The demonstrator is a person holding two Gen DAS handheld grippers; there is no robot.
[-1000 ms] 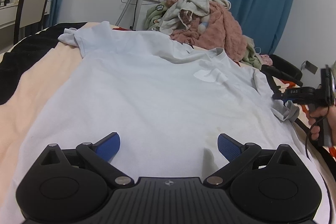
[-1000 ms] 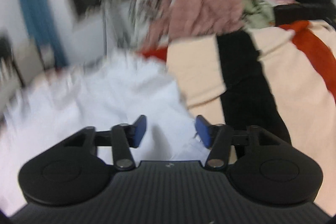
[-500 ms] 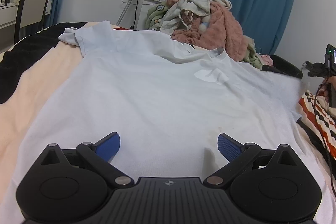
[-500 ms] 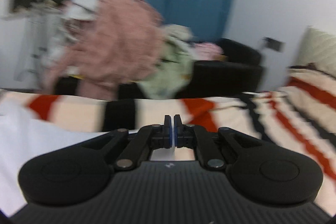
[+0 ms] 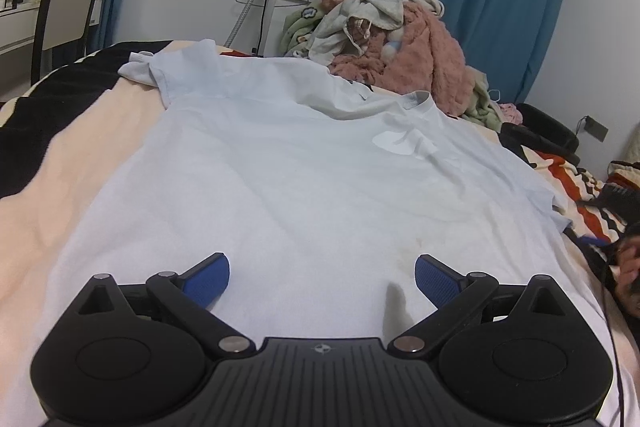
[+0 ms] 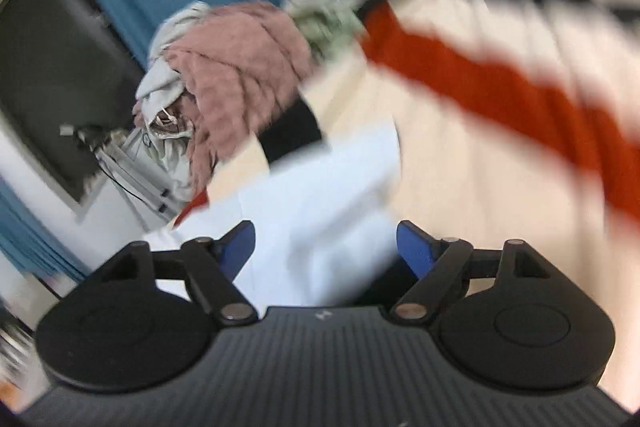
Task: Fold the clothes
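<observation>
One pale blue T-shirt [image 5: 304, 187] lies spread flat across the bed [image 5: 60, 163], its collar toward the heap of clothes [image 5: 400, 43] at the far end, with no container in sight. The left tongs [image 5: 322, 277] hover spread wide over its hem, as they did a second ago. The right tongs [image 6: 325, 247], pressed together half a second ago, now stand spread above the shirt's sleeve edge, in a blurred, tilted view.
</observation>
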